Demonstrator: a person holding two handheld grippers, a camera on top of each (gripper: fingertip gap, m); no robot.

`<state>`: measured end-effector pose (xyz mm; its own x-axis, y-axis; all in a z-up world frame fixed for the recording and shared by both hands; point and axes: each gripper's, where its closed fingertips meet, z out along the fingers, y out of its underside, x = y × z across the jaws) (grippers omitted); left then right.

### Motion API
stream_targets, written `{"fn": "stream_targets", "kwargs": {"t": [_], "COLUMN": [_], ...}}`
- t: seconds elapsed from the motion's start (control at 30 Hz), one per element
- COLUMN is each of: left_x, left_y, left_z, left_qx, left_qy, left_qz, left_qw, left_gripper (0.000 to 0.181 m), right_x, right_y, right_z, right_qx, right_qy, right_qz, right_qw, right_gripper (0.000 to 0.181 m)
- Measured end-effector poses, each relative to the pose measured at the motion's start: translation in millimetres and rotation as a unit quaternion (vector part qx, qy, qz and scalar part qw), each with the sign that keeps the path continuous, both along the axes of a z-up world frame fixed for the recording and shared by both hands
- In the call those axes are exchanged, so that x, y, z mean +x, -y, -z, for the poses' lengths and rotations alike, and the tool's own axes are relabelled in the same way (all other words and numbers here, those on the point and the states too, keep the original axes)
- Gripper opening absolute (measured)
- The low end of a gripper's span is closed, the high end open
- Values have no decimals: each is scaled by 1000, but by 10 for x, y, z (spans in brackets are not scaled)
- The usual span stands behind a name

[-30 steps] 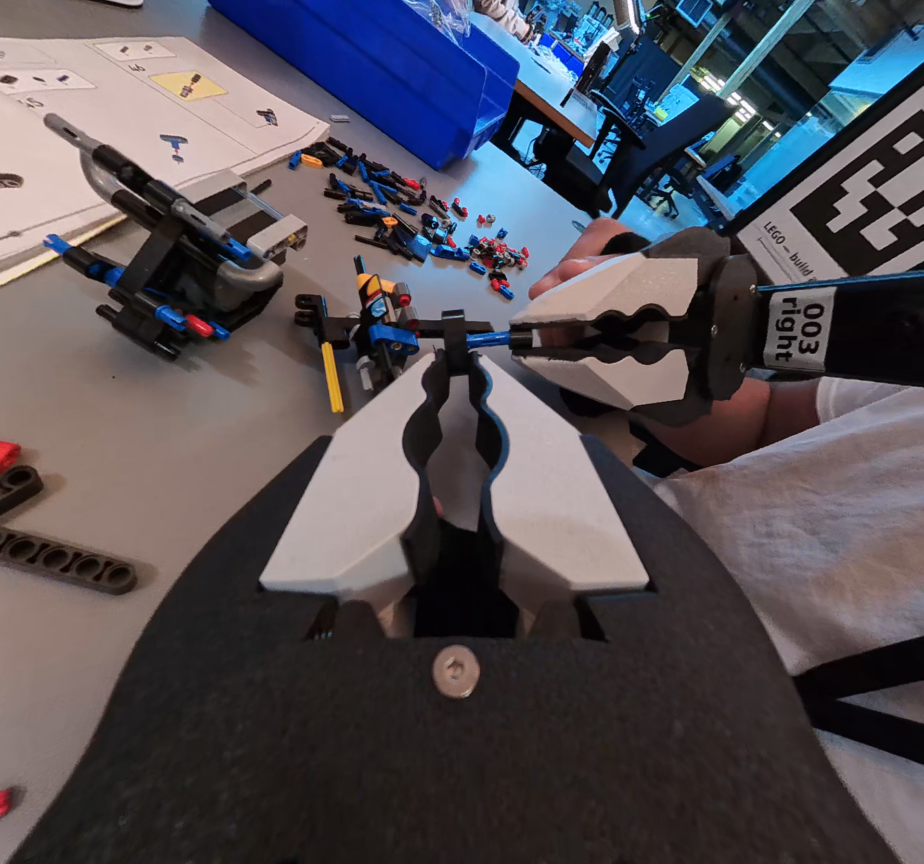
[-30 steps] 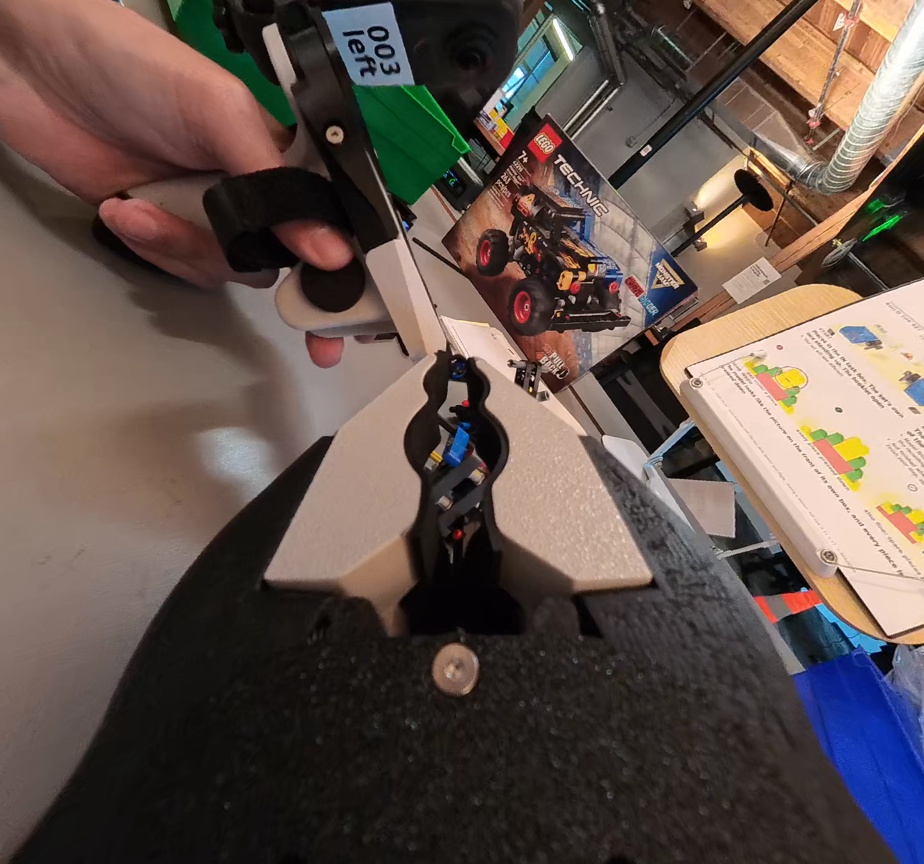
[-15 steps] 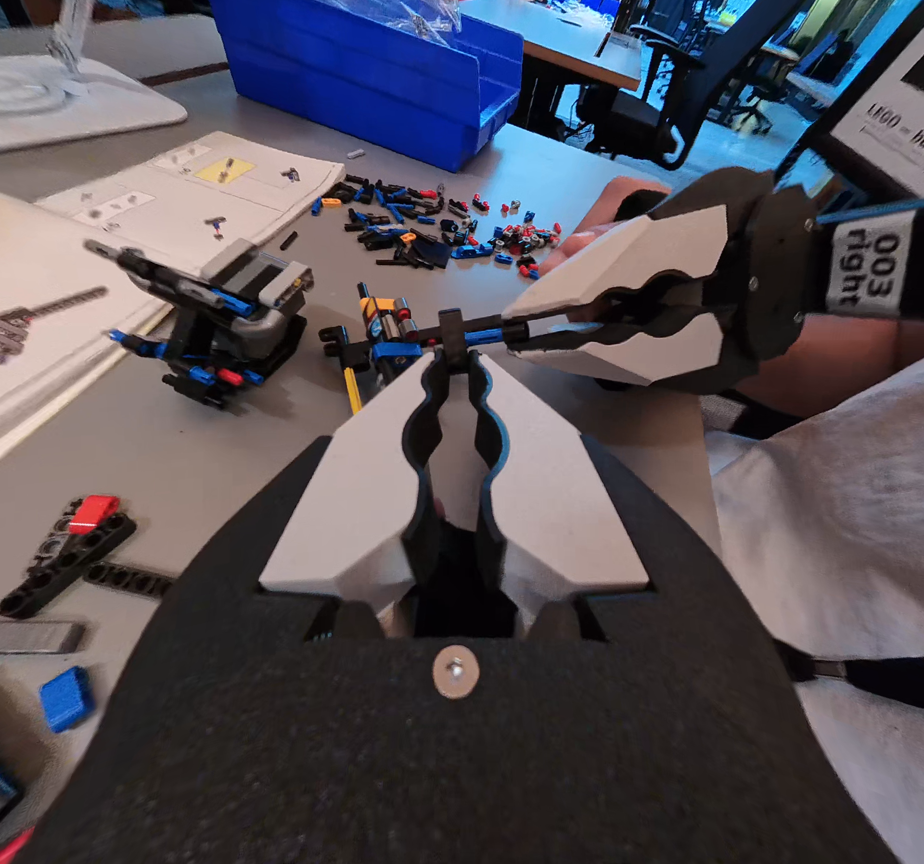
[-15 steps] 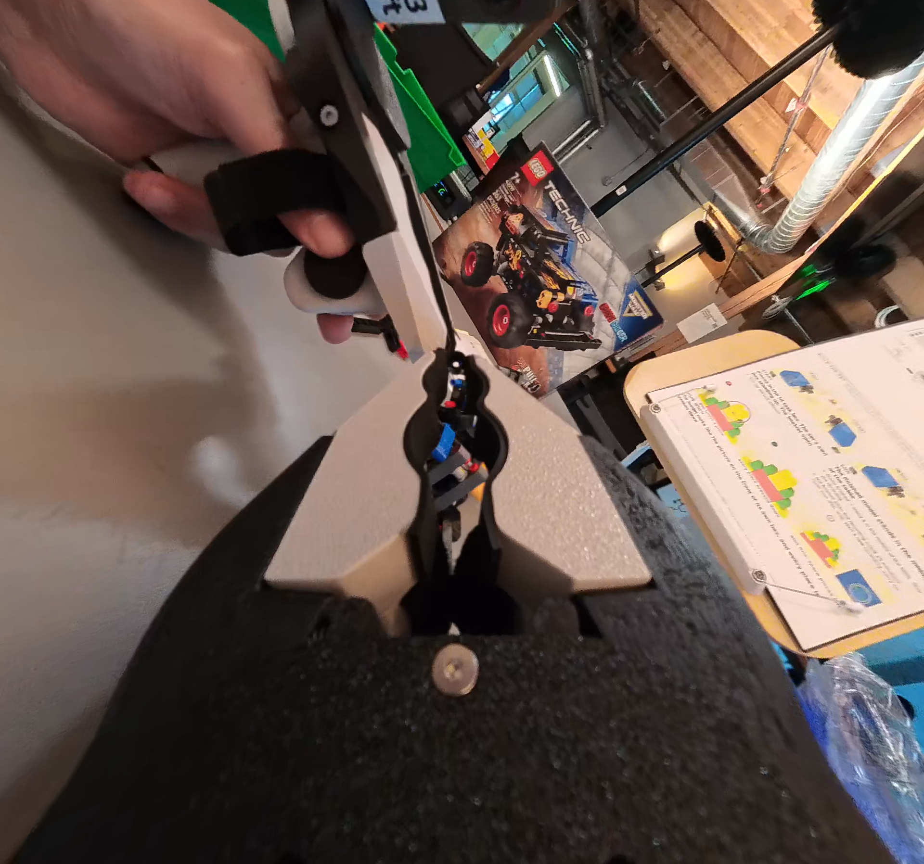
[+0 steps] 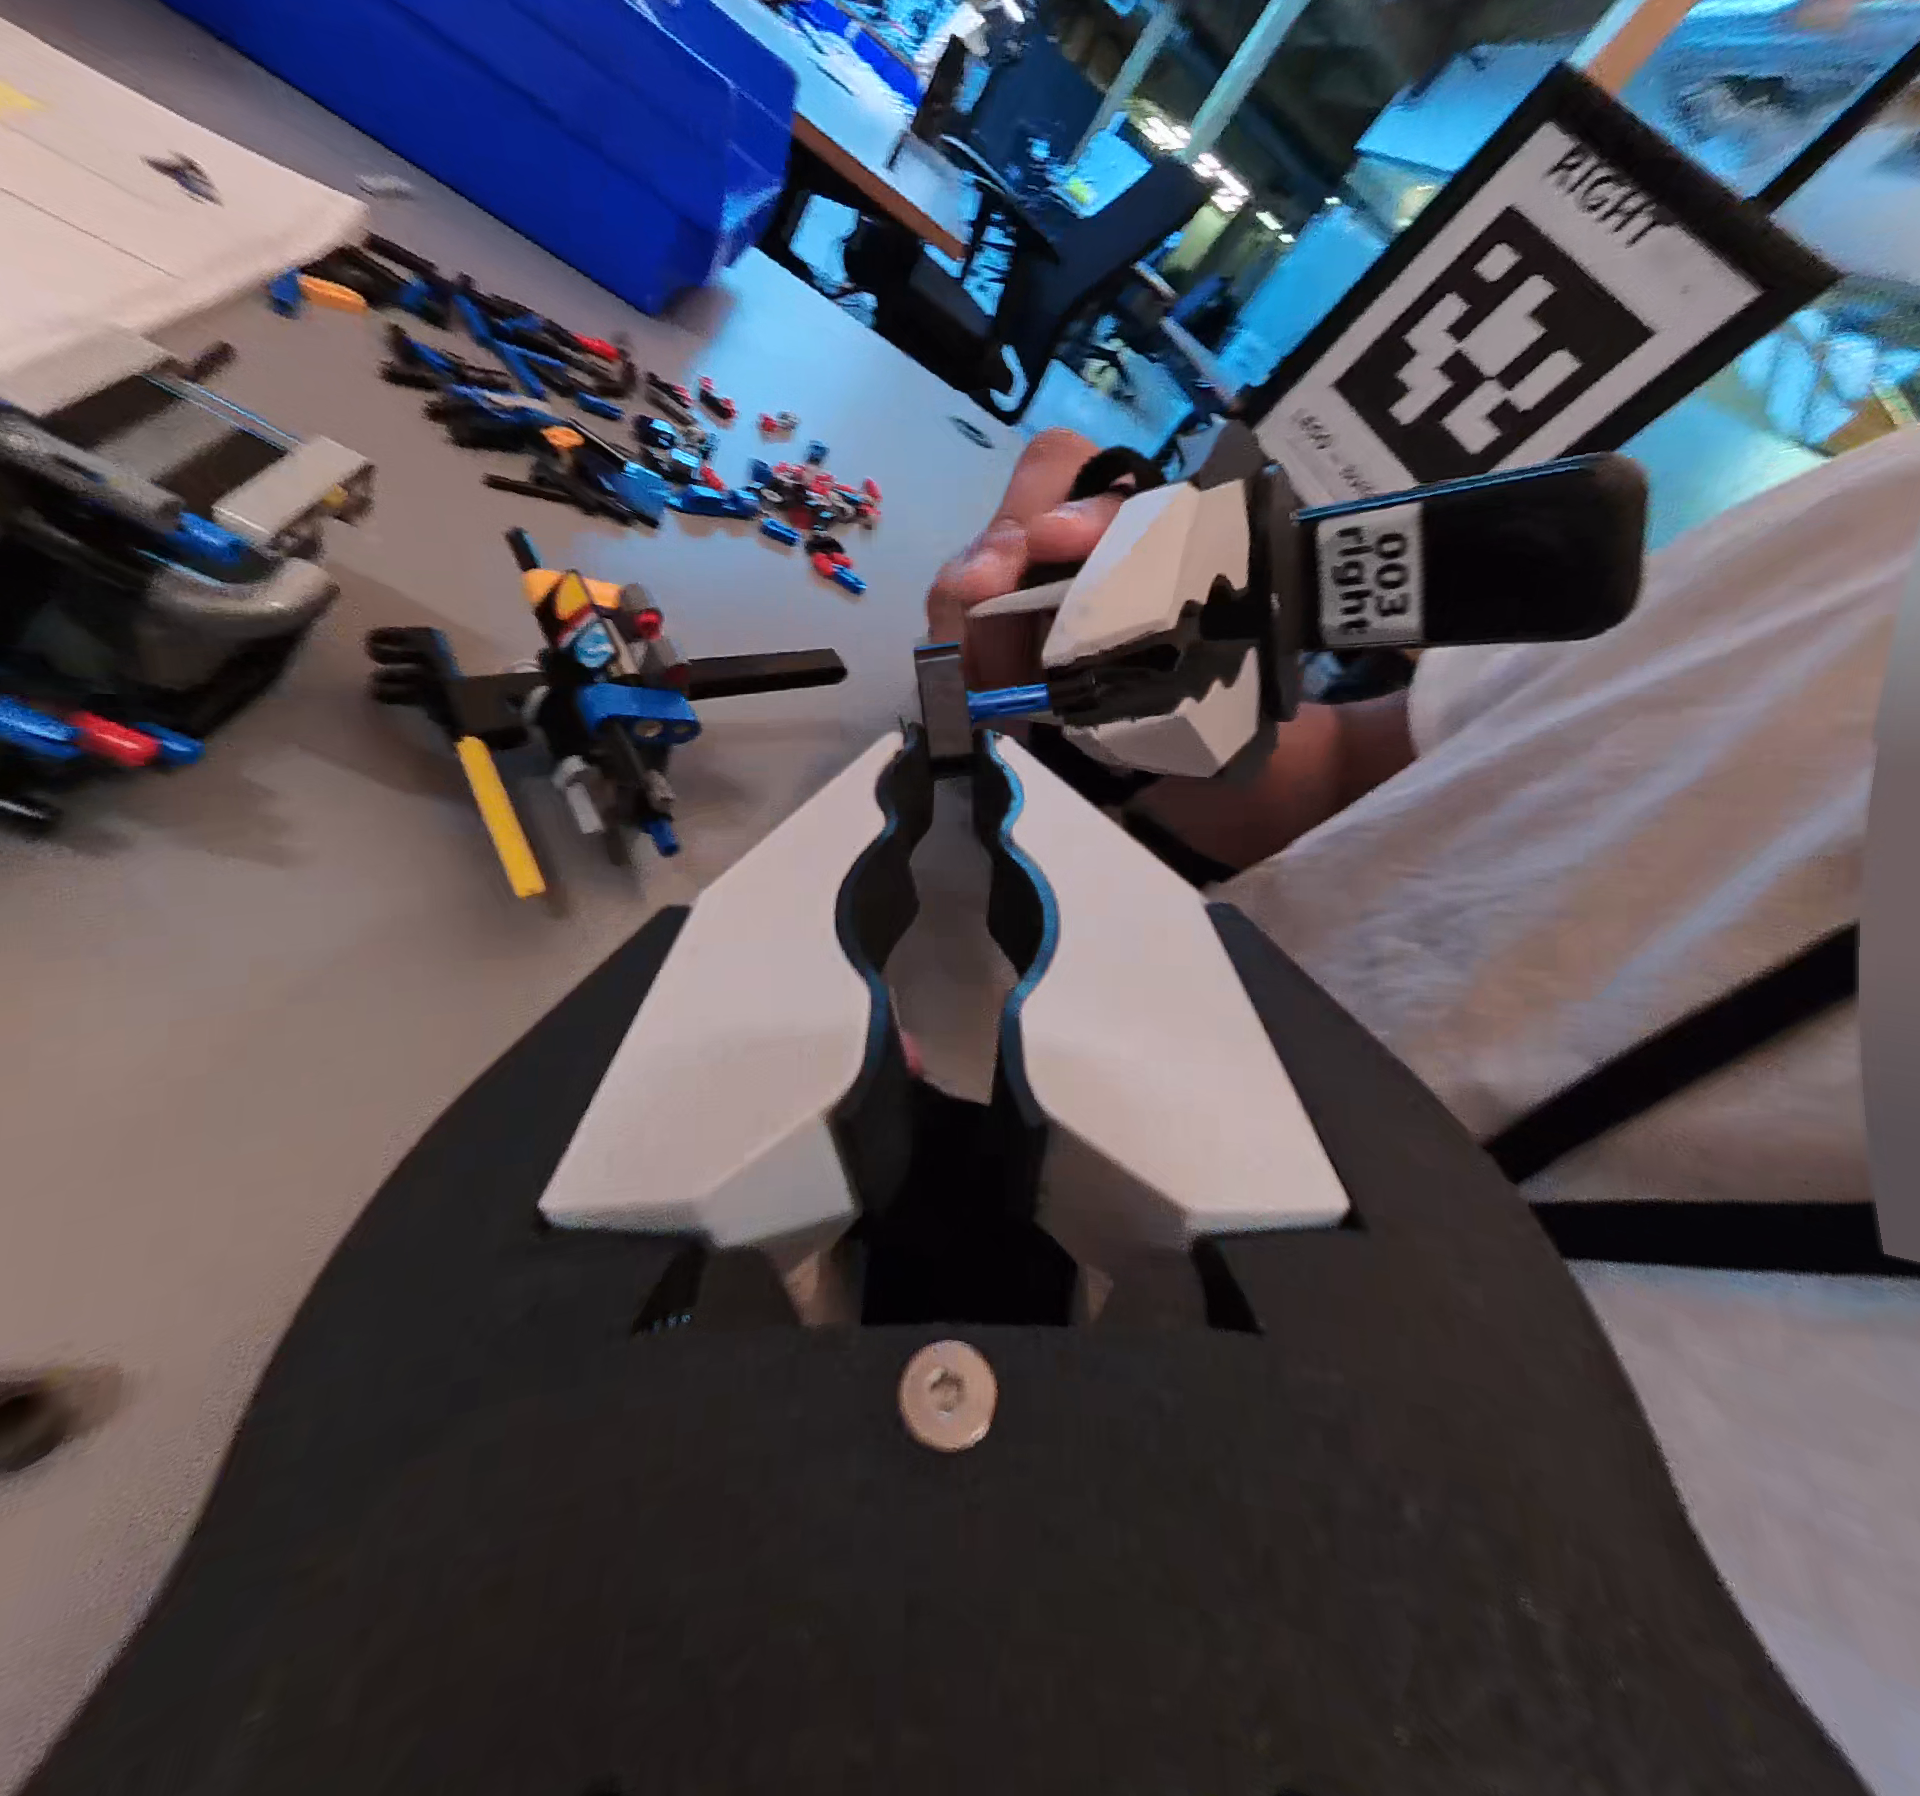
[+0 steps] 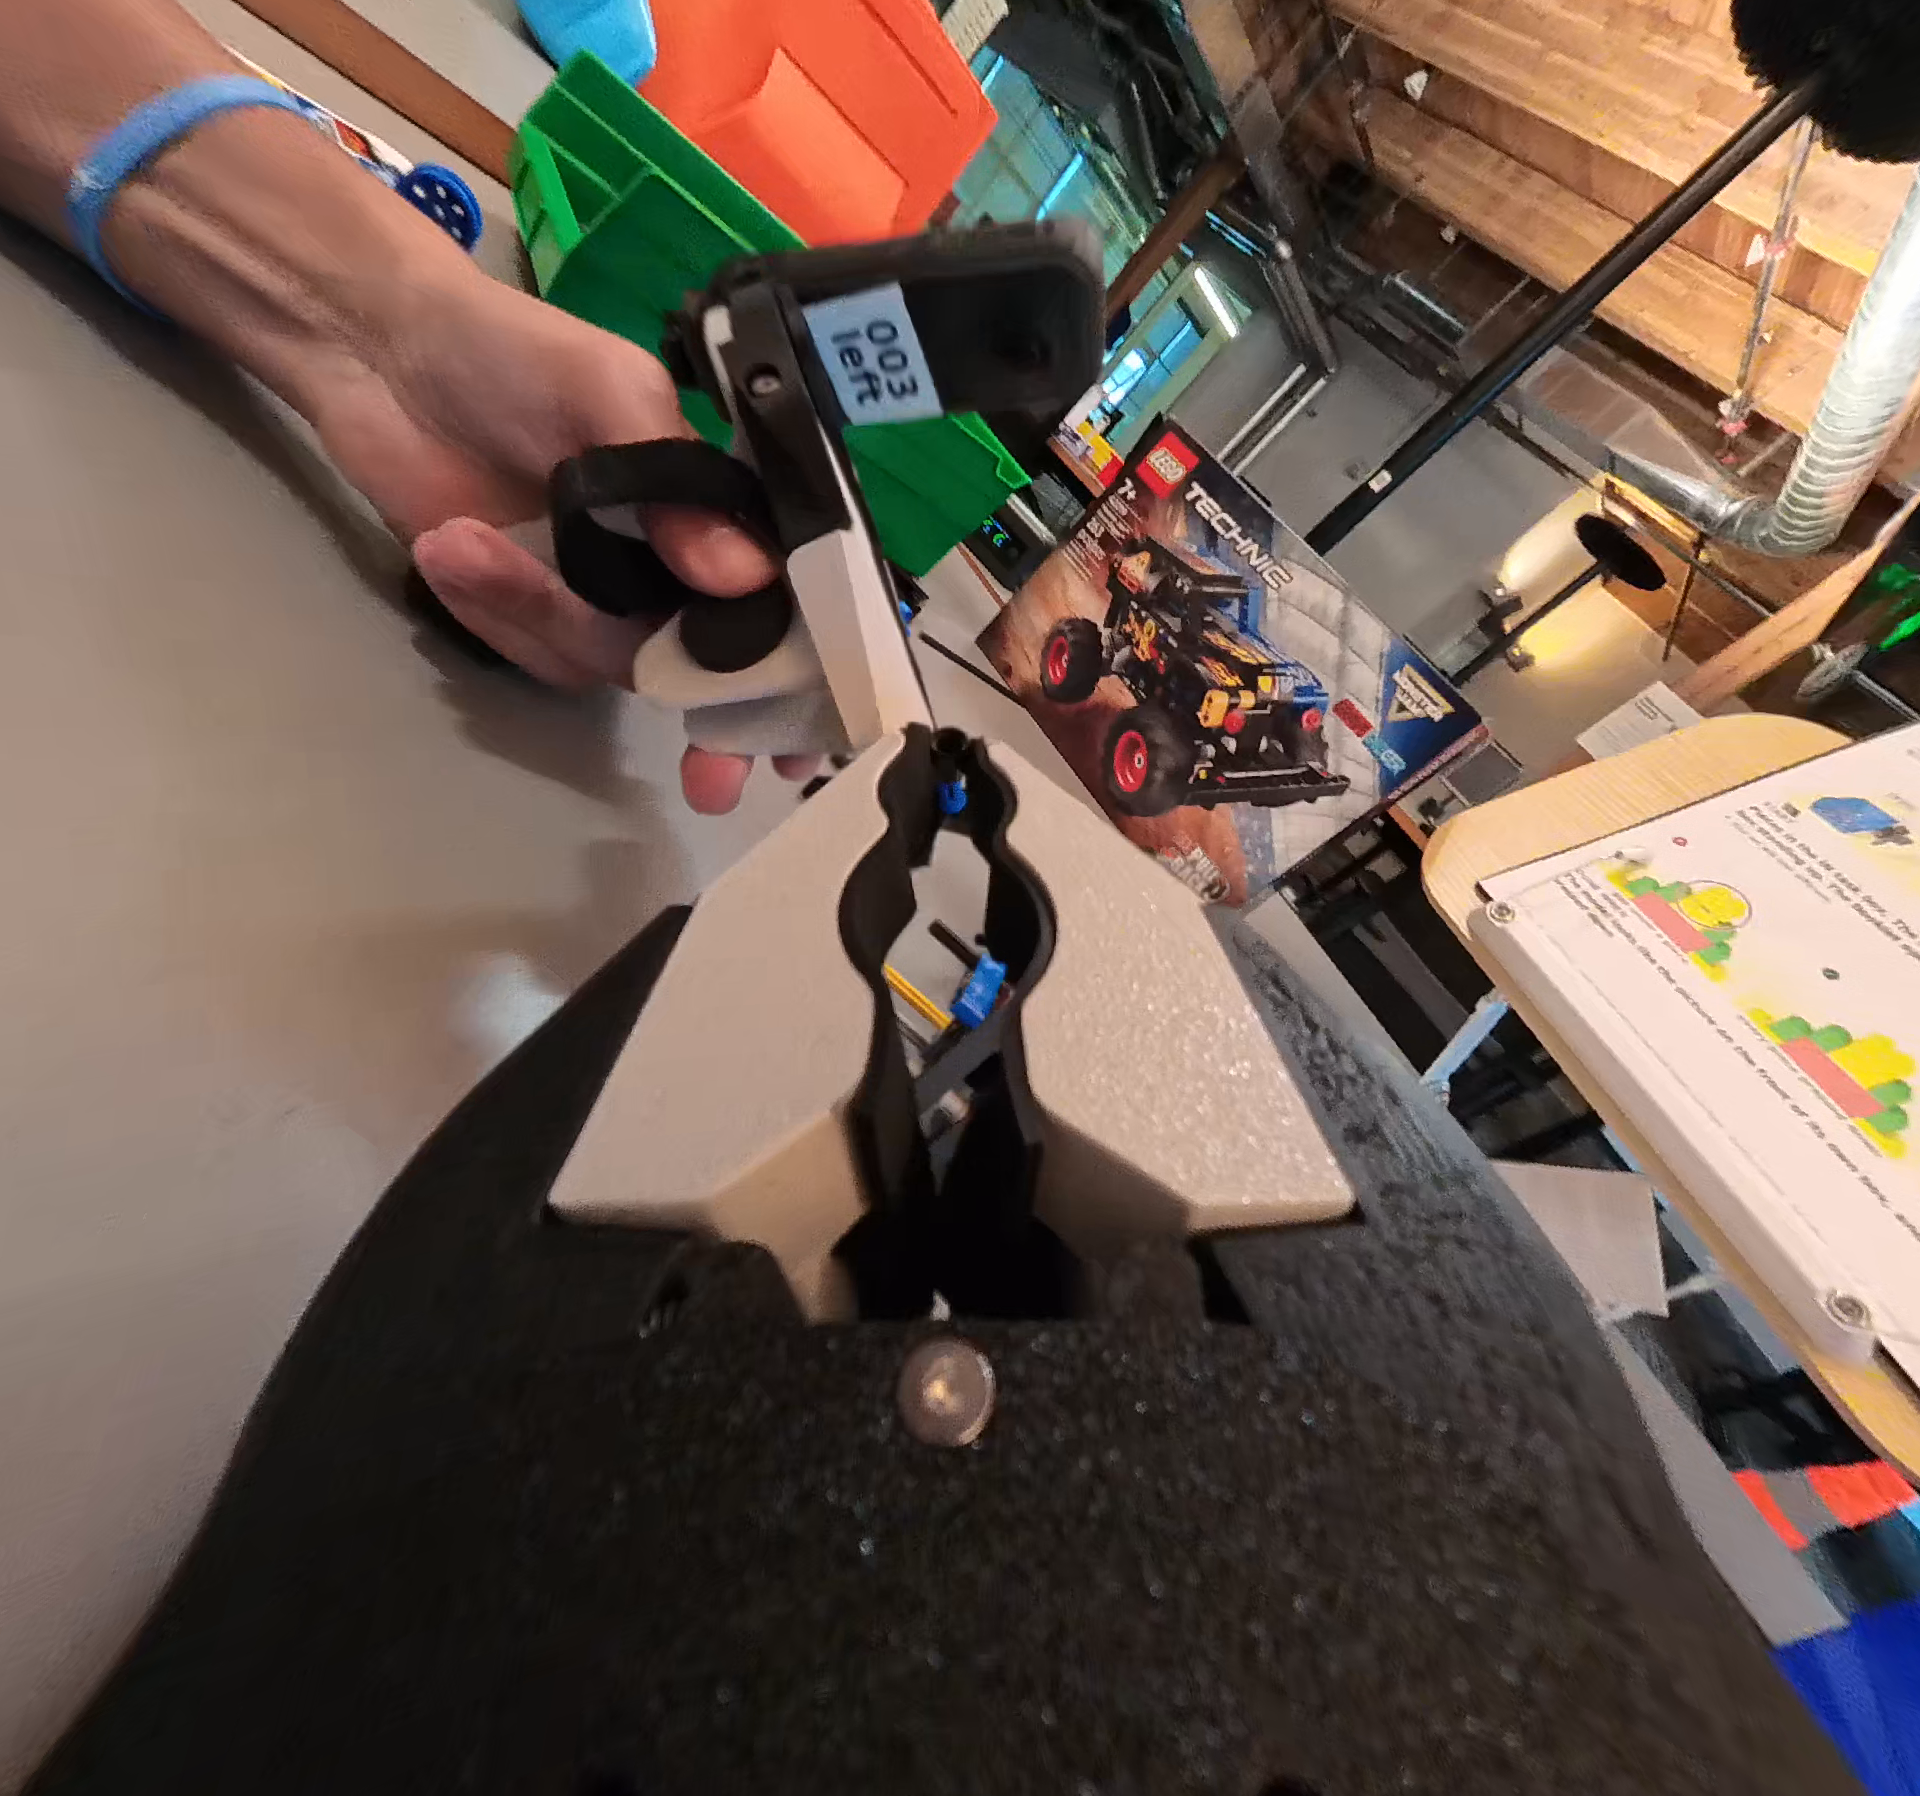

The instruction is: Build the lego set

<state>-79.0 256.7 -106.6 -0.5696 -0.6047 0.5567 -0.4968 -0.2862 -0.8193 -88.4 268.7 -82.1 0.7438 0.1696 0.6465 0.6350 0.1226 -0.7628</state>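
Note:
My left gripper (image 5: 943, 747) is shut on a small black connector (image 5: 940, 702), held above the table. My right gripper (image 5: 1051, 697) comes in from the right and is shut on a blue pin (image 5: 1003, 702) that is stuck in that connector. In the right wrist view my right gripper (image 6: 945, 759) pinches the blue pin (image 6: 951, 796) at its tips, and the left gripper (image 6: 914, 723) meets it from above left. A small sub-assembly (image 5: 592, 697) with a black axle and a yellow bar lies on the table to the left, apart from both grippers.
A larger black, grey and blue assembly (image 5: 125, 593) sits at far left. Loose parts (image 5: 623, 458) are scattered behind it. A blue bin (image 5: 468, 63) and a booklet (image 5: 104, 219) lie beyond. The set's box (image 6: 1195, 686), a green bin (image 6: 665, 240) and an instruction board (image 6: 1714, 998) stand farther off. The grippers are tip to tip, or close to it.
The black connector was at the sub-assembly's axle; now both grippers hold it and the blue pin off to the right, and the sub-assembly lies alone on the table.

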Motion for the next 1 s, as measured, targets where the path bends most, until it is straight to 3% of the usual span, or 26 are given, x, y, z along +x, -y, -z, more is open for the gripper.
{"fn": "stream_targets", "kwargs": {"t": [0.1,0.27,0.53,0.6,0.83,1.0], "left_x": [-31,-2,54,85,147,174], "left_y": [49,18,-106,-180,-314,-378], "left_z": [-12,24,116,138,165,193], "left_qx": [-21,13,204,235,224,269], "left_qy": [-8,-2,70,76,52,64], "left_qz": [21,-1,-63,-86,-120,-144], "left_qw": [1000,1000,974,965,966,950], "left_gripper": [6,6,6,6,6,6], "right_x": [-14,14,11,44,135,252], "right_y": [7,-9,-11,7,-47,-34], "right_z": [7,46,150,68,179,145], "right_qx": [1,-10,-34,-17,-37,-37], "right_qy": [4,5,-15,-44,-15,-36], "right_qz": [-6,5,11,20,63,86], "right_qw": [1000,1000,999,999,997,995], "right_gripper": [7,7,8,9,12,12]}}
